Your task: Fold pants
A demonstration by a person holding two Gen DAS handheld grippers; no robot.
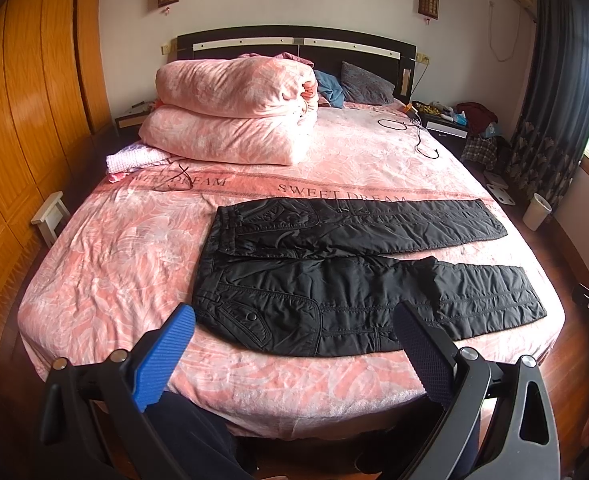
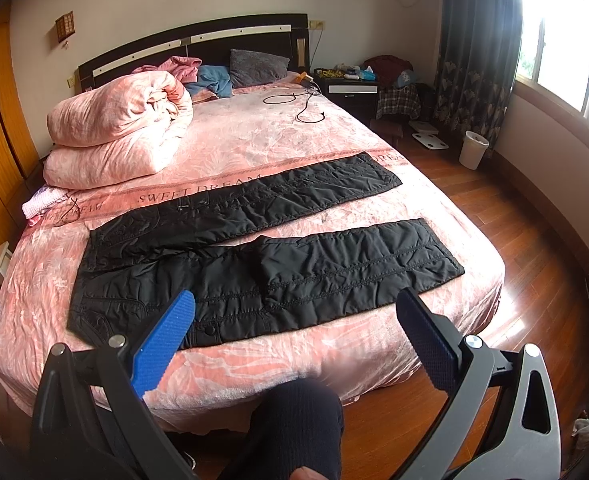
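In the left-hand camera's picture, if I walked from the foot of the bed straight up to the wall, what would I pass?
Black pants → "SWEET DREAM" stripe on the bedsheet → folded pink quilt → dark headboard.

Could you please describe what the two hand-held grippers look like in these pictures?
The left hand-held gripper and the right hand-held gripper look alike: each has a black frame with silver pivot bolts, one bright blue ribbed finger pad and one dark, dimpled finger pad. No cables or markings are visible on them. The person wears dark trousers.
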